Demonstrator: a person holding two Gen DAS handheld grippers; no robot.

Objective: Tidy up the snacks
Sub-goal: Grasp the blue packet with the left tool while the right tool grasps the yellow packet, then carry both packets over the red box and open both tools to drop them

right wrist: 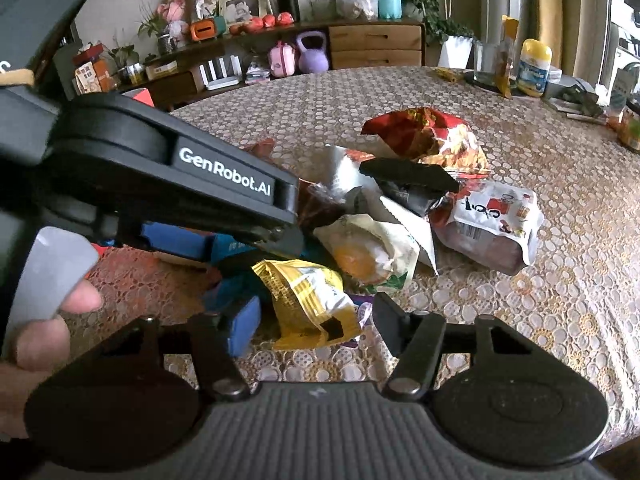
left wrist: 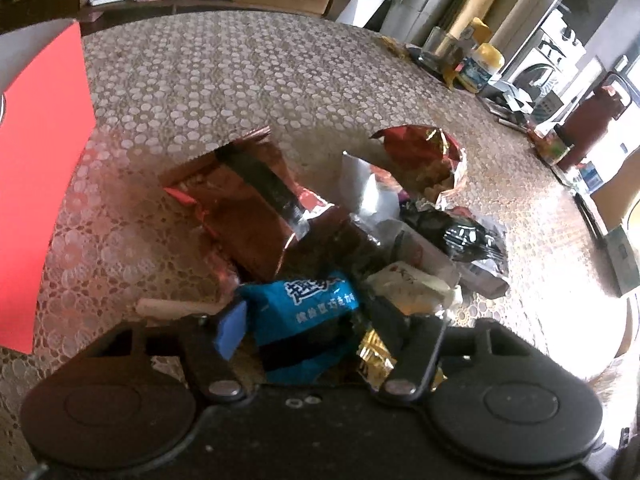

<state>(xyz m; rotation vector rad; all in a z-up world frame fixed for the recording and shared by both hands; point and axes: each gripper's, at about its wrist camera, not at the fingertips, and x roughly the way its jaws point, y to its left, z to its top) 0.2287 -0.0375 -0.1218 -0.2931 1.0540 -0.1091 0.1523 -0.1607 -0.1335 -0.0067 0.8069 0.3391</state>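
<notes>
The left gripper [left wrist: 308, 320] straddles a blue packet [left wrist: 308, 304], contact hard to judge; the right gripper [right wrist: 316, 316] straddles a yellow packet [right wrist: 308, 300], its right finger hidden. Both lie in a snack heap on the lace-covered bench [right wrist: 540, 280], a cluttered sideboard [right wrist: 360, 40] beyond.

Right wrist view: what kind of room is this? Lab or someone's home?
Most likely a lived-in home, a living or dining room. A lace-patterned tablecloth covers the table, a wooden sideboard behind holds a framed photo and trinkets, and a purple kettlebell sits under it.
</notes>
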